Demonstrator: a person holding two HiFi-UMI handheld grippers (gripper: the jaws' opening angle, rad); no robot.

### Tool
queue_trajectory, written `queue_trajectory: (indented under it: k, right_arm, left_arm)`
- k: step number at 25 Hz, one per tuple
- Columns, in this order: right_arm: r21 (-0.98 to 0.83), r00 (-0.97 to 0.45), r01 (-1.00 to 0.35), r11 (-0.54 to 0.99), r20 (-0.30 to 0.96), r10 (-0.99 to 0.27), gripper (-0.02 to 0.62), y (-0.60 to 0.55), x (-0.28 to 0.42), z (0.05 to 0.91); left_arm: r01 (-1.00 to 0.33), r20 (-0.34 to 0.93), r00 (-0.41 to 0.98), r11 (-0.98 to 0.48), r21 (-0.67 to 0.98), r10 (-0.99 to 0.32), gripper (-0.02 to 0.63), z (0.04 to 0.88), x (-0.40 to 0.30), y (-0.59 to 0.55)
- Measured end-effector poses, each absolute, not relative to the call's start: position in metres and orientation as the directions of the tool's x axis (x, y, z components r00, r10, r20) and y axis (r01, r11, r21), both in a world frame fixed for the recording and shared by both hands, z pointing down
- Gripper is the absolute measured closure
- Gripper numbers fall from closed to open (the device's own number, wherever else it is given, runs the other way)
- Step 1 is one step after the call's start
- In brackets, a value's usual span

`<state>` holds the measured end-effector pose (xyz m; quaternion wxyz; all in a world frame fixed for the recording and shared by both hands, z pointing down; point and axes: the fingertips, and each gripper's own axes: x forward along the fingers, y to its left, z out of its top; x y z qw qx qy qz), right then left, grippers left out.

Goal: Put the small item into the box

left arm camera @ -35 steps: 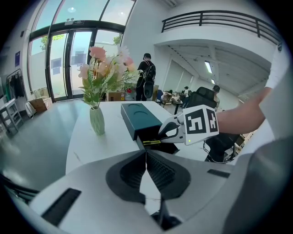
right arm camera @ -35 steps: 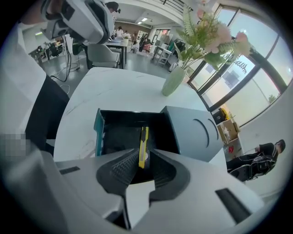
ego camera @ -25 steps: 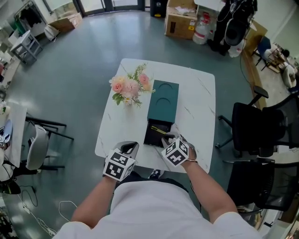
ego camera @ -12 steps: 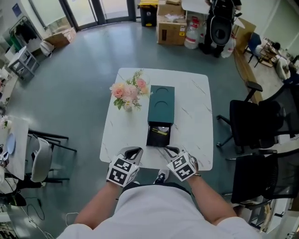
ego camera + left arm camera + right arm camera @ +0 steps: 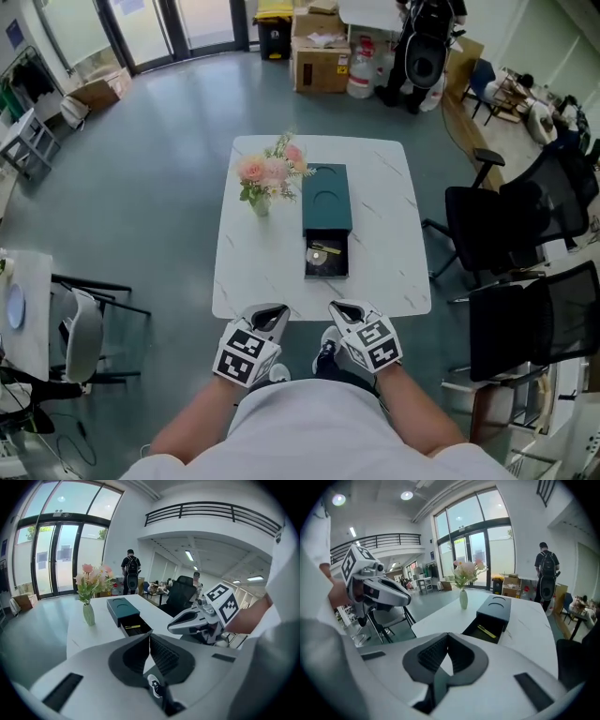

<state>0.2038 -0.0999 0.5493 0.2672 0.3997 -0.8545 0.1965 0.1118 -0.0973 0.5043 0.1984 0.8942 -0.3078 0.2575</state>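
A dark green box [image 5: 326, 197] lies in the middle of the white table [image 5: 262, 272], with its black drawer [image 5: 326, 259] pulled out toward me. A small yellow item [image 5: 322, 249] lies inside the drawer, also seen in the right gripper view as a thin yellow strip [image 5: 486, 631]. My left gripper [image 5: 271, 310] and right gripper [image 5: 341, 308] hover side by side just off the table's near edge, well short of the drawer. Both are shut with nothing between the jaws. In the left gripper view the box [image 5: 123, 607] sits beyond the jaws, with the right gripper [image 5: 171, 627] to its right.
A vase of pink flowers [image 5: 264, 178] stands on the table left of the box. Black office chairs [image 5: 497, 234] crowd the right side, and a pale chair [image 5: 75, 319] stands at the left. Cardboard boxes [image 5: 323, 58] are stacked far behind the table.
Both grippers have pulled back from the open drawer to beyond the table's near edge. The right gripper had been at the drawer's front; the yellow item stays inside.
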Motion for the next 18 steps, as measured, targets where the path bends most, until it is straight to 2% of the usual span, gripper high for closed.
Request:
queue_trajectory:
  k: [9,18]
  right_arm:
    - [-0.203,-0.504,-0.854,0.479,0.553,-0.663,0.580,-0.037,0.179,0.536]
    - [-0.169,-0.487,-0.863,0.477,0.536,-0.690,0.580,-0.015,0.176,0.521]
  left_arm:
    - [-0.596,0.560,0.726,-0.771,0.224,-0.399,0.589,0.506,0.077,-0.045]
    - [-0.565,0.551,0.747,-0.793,0.229,-0.372,0.589,0.507,0.079,-0.034]
